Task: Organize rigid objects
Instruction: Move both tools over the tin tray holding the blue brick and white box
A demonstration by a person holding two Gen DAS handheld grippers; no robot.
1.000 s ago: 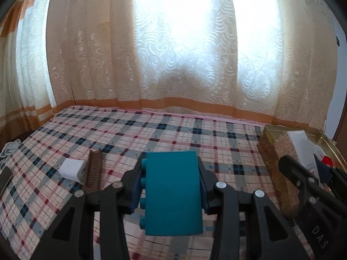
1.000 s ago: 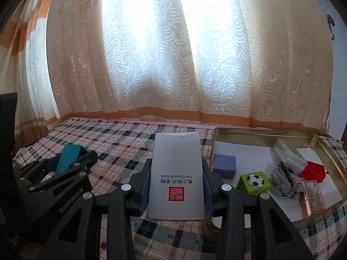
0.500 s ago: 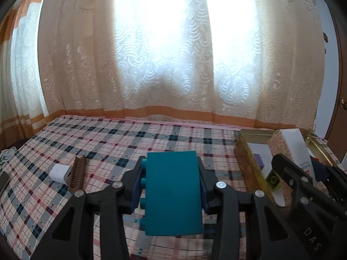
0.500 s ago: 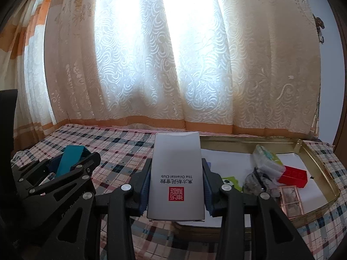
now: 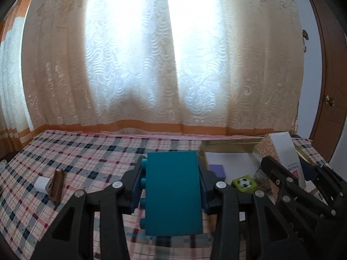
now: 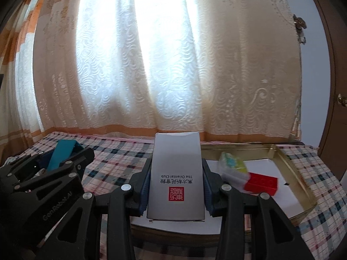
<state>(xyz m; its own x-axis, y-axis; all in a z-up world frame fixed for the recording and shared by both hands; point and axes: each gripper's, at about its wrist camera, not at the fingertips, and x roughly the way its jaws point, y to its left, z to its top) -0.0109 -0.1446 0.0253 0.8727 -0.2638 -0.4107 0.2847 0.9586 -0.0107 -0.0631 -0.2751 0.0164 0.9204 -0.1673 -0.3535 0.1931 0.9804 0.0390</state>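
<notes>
My left gripper [image 5: 172, 187] is shut on a teal studded block [image 5: 173, 195], held above the plaid cloth near the left edge of a gold tray [image 5: 227, 145]. The right gripper [image 6: 176, 184] is shut on a white box printed "The Oriental Club" [image 6: 176, 177], held over the near left corner of the same gold tray [image 6: 297, 173]. Inside the tray lie a purple block [image 5: 217, 170], a green football cube [image 5: 244, 183], a red block [image 6: 261, 183] and a clear wrapped pack [image 6: 232, 165]. From the right wrist view the left gripper [image 6: 54, 169] shows at the left with its teal block [image 6: 61, 155].
A white adapter [image 5: 42, 184] and a brown comb [image 5: 57, 182] lie on the plaid tablecloth [image 5: 86, 151] at the left. Lace curtains [image 5: 151, 65] hang behind the table. A brown door [image 5: 331, 108] with a knob stands at the right.
Both grippers have moved right, carrying their objects. The tray has come into fuller view from the left wrist, and the right gripper now hangs over the tray's corner.
</notes>
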